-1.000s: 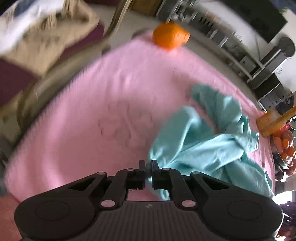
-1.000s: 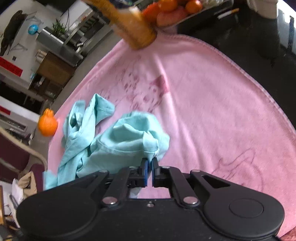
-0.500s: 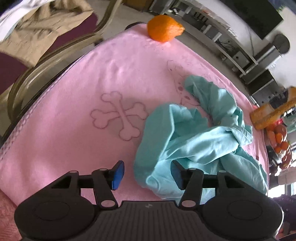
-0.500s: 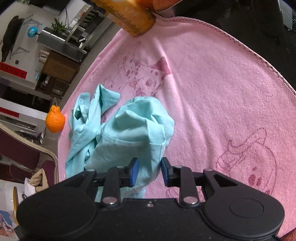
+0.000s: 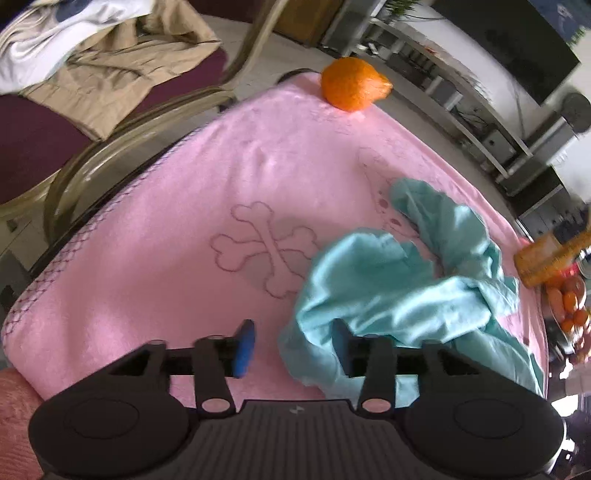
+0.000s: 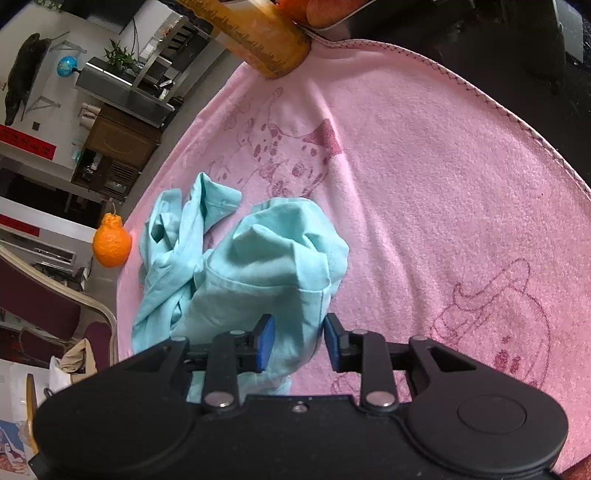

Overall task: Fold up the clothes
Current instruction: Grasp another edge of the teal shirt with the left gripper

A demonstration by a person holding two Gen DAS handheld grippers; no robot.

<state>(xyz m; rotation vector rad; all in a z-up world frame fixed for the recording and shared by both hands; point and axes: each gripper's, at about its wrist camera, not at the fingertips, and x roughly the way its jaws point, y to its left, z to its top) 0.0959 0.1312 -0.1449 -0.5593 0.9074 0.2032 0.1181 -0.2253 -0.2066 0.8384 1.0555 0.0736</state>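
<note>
Looking down both wrist views, I have the teal garment lying in a crumpled heap on the pink towel, nowhere near flat, so folding proper has not begun in my judgement. My left gripper stands spread; its jaws have just been narrowing a little, and only the garment's near edge droops against the right-hand finger, the blue pad on the other side bare over towel. My right gripper is also parted, its jaws having just been opening, with a lobe of the cloth sitting between the pads but not visibly squeezed (I see slack fabric, no pinch).

What worries me: closing from here, either tool could catch several bunched layers at once instead of a single hem, and lifting would drag the whole wad rather than spread it. The left could also nip the towel beneath and pull it, which might roll the orange fruit off the far corner or nudge the amber bottle resting at the towel's edge.
</note>
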